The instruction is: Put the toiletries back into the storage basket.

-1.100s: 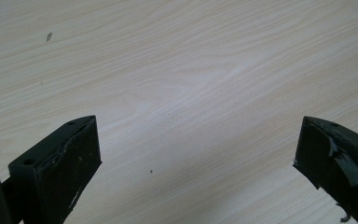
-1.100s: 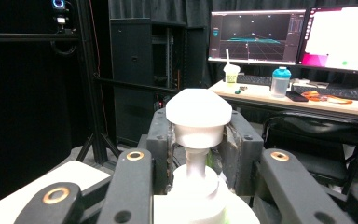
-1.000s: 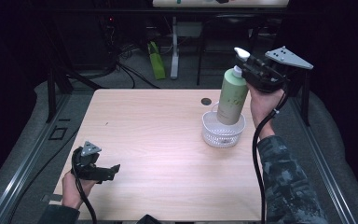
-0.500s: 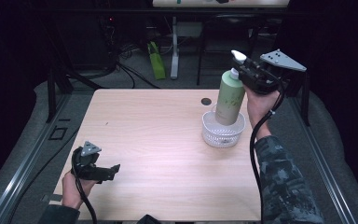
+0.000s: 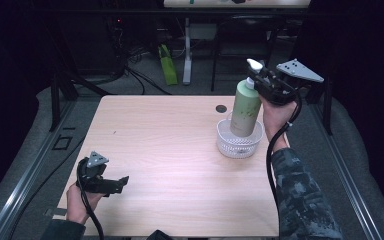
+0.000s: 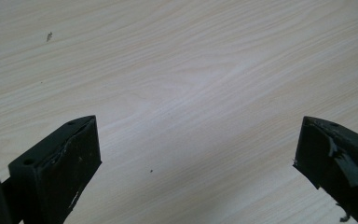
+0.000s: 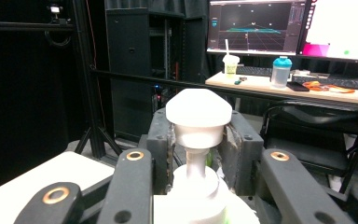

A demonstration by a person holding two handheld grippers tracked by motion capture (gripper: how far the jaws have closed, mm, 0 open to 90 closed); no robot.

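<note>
A green pump bottle (image 5: 245,109) with a white pump head (image 7: 198,113) stands tilted, its base inside a small white mesh basket (image 5: 239,143) at the right side of the wooden table (image 5: 170,150). My right gripper (image 5: 258,79) is shut on the bottle's neck just under the pump head, with a jaw on either side. My left gripper (image 5: 122,181) rests low over the table's front left corner. In the left gripper view its jaws stand wide apart with bare wood between them.
A dark round grommet (image 5: 221,108) sits in the table near the back edge, behind the basket. Beyond the table are black frame legs, cables and a green object (image 5: 168,71) on the floor. A desk with monitors (image 7: 256,28) and cups stands farther back.
My right gripper has lowered the bottle a little and shifted it left, so its base now sits deeper in the basket. My left gripper has not moved.
</note>
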